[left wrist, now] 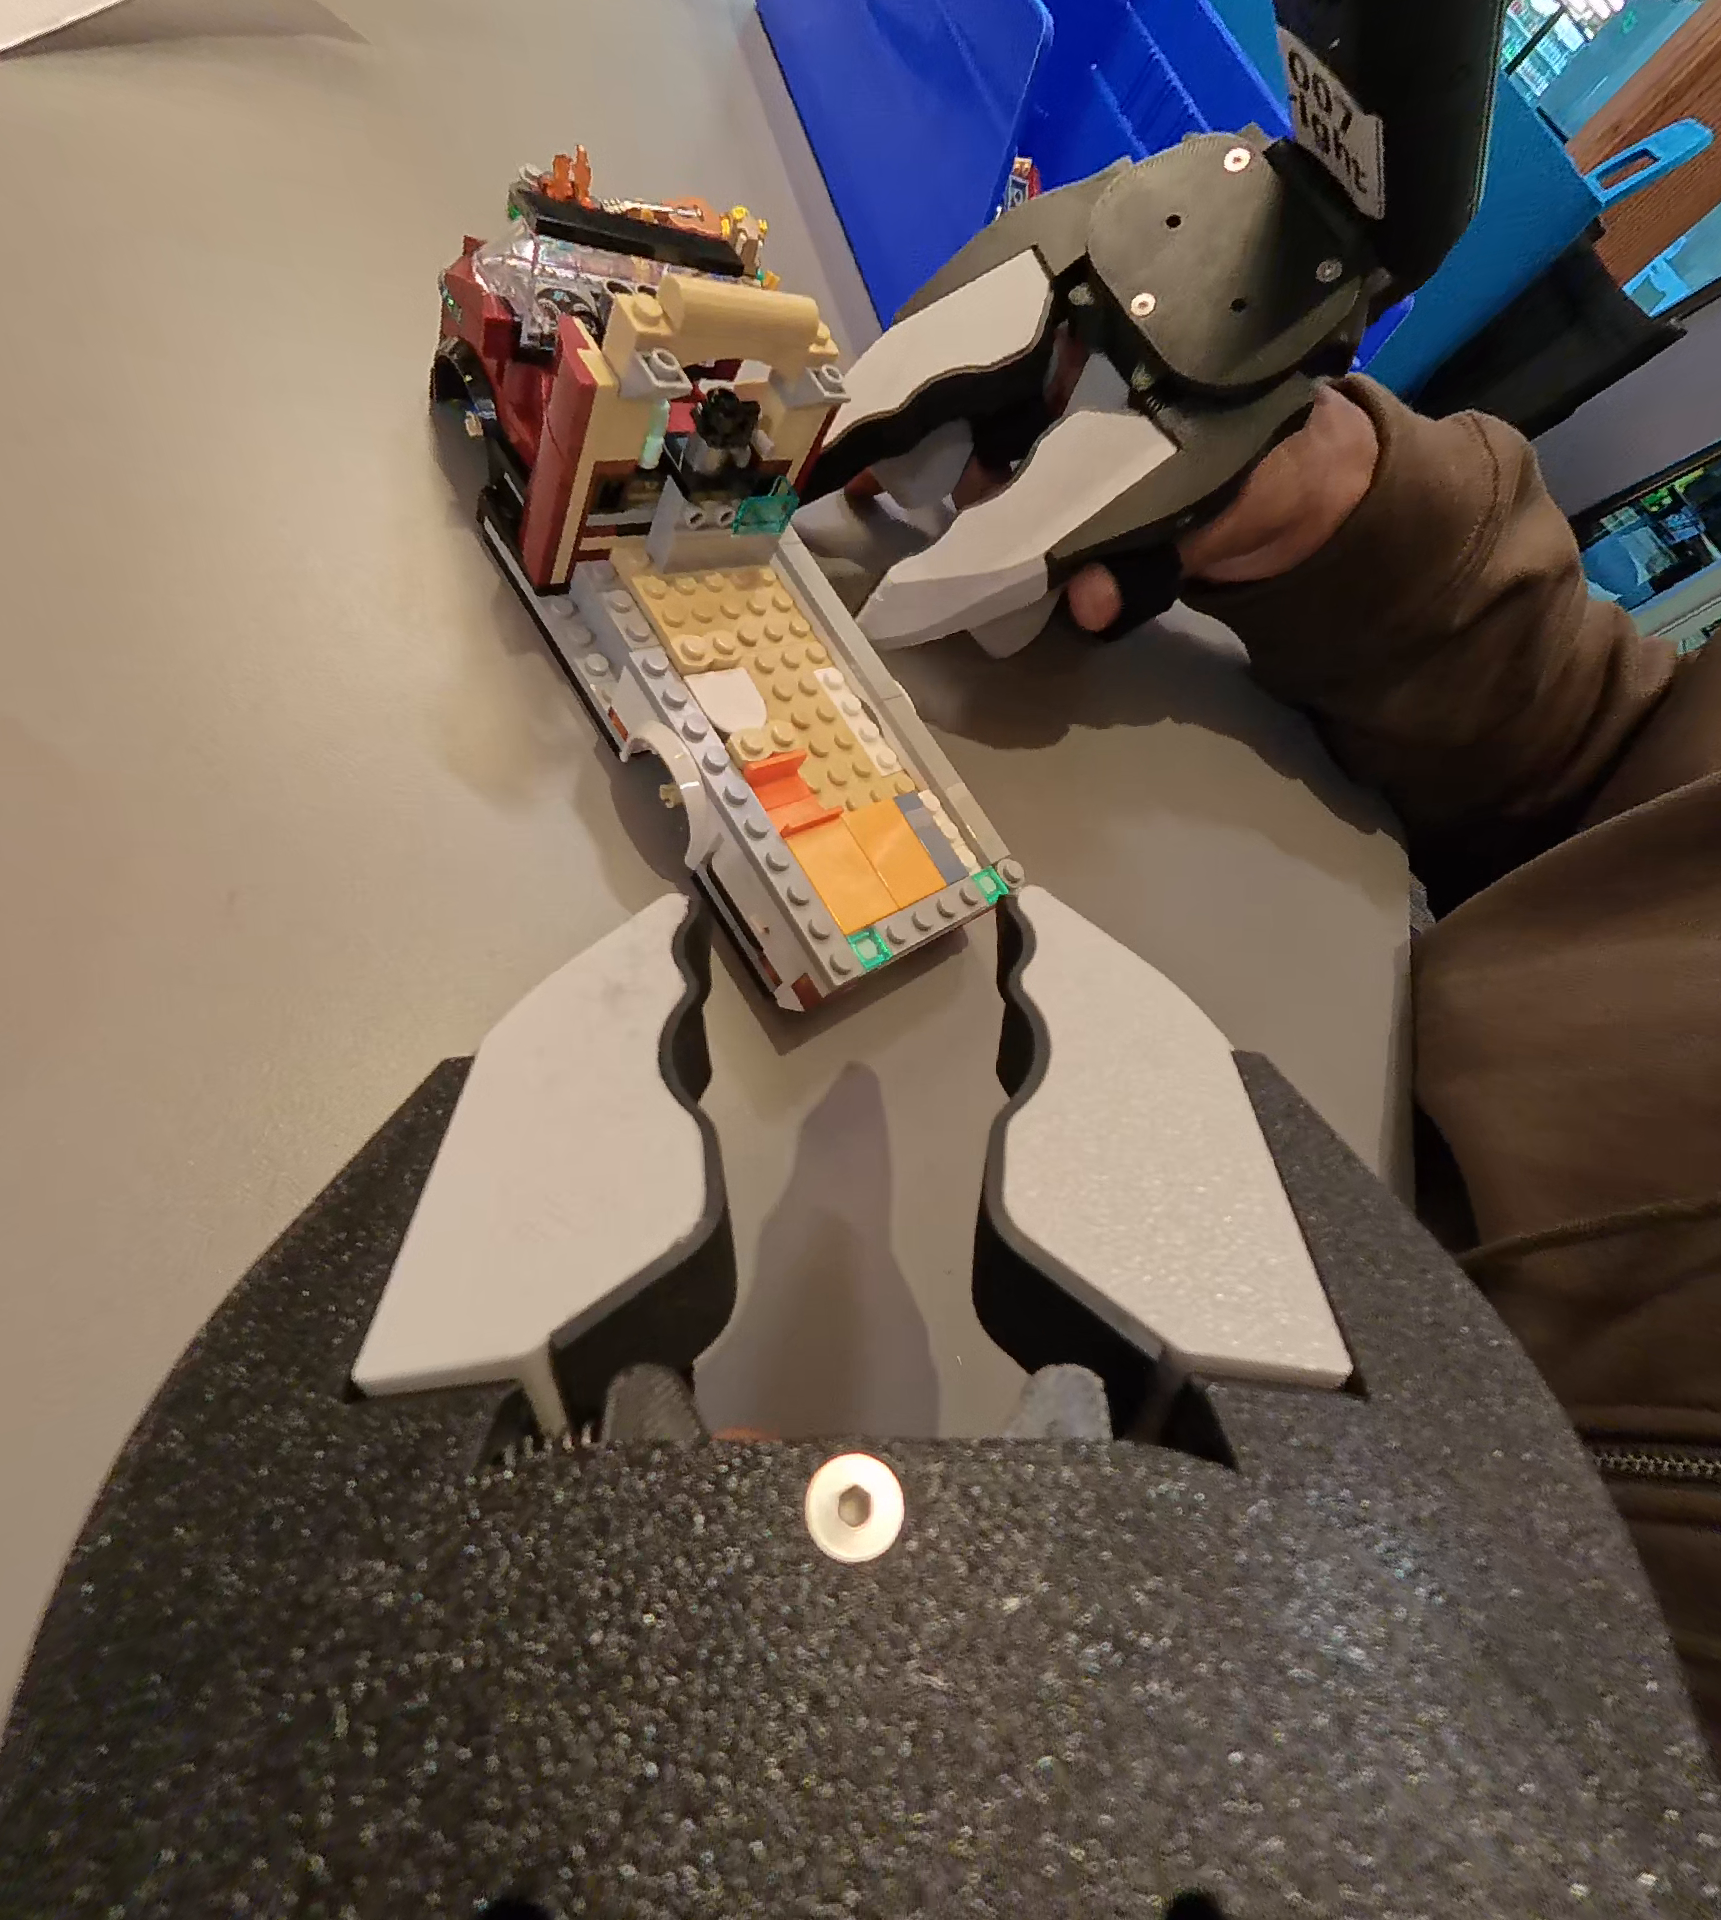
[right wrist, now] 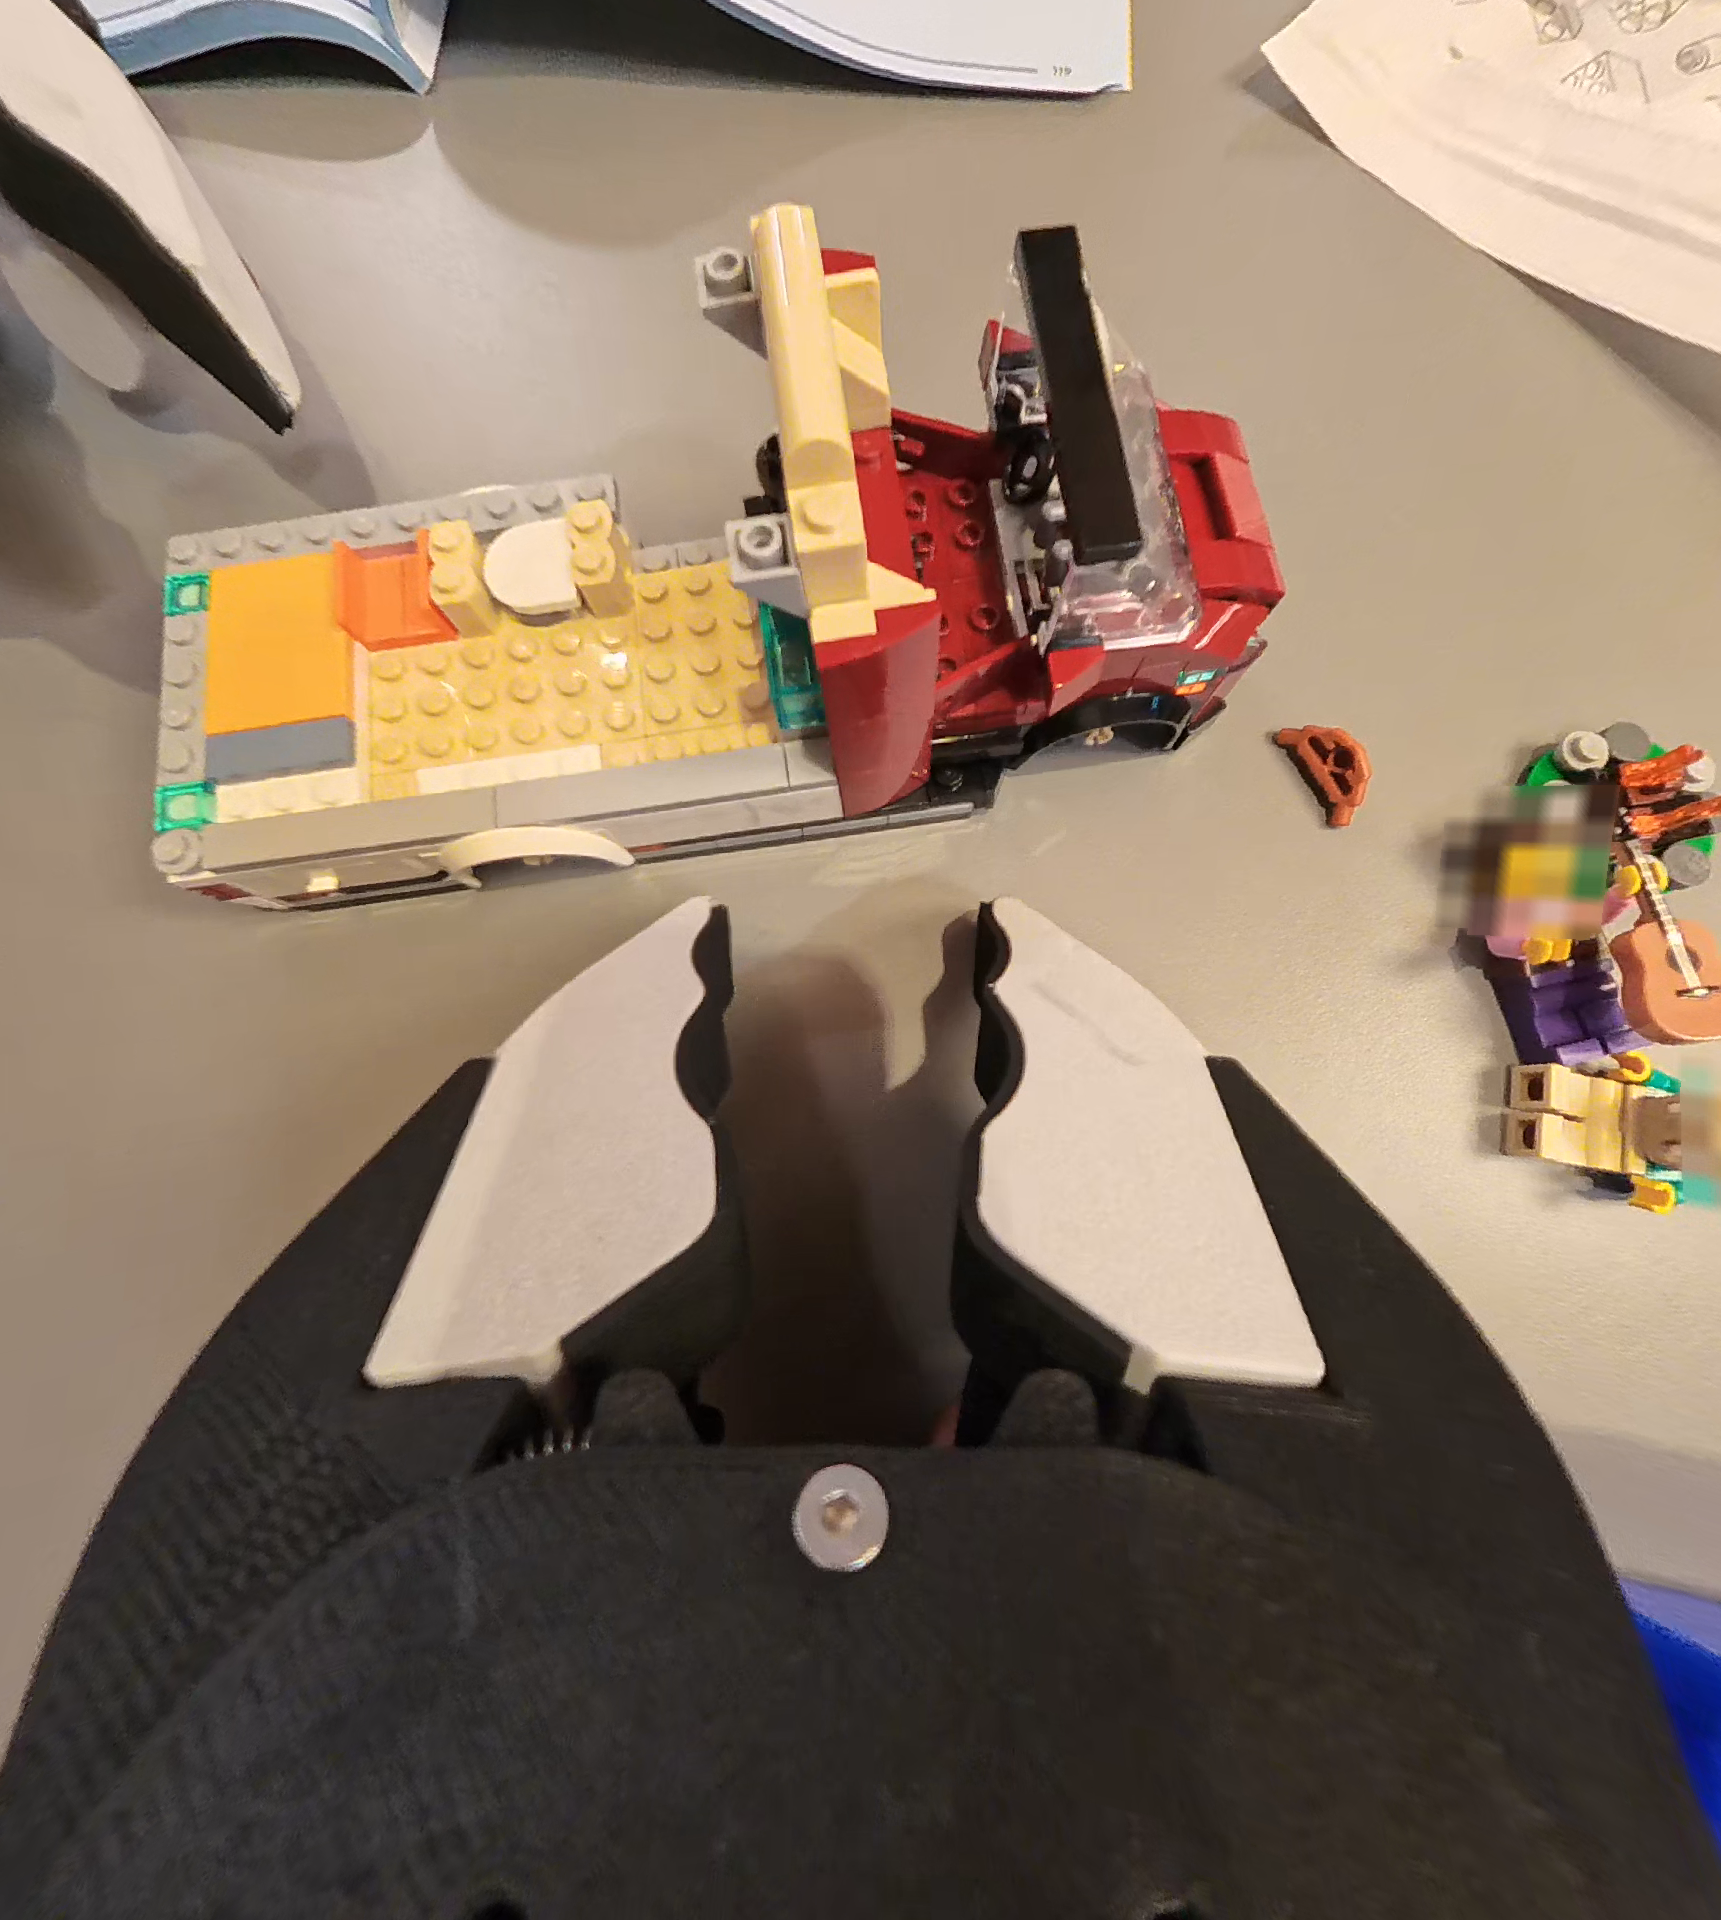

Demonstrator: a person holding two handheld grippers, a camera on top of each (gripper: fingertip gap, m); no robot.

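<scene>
Two grippers hover open over the table [right wrist: 1355, 499]: left gripper [left wrist: 851, 925] fingers straddle the toy truck's [right wrist: 627, 623] rear end without pressing; right gripper [right wrist: 851, 914] holds nothing beside its flank.

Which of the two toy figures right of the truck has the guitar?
The upper figure, with purple legs: the guitar rests against it. The lower figure, with tan legs, lies apart from the guitar.
</scene>
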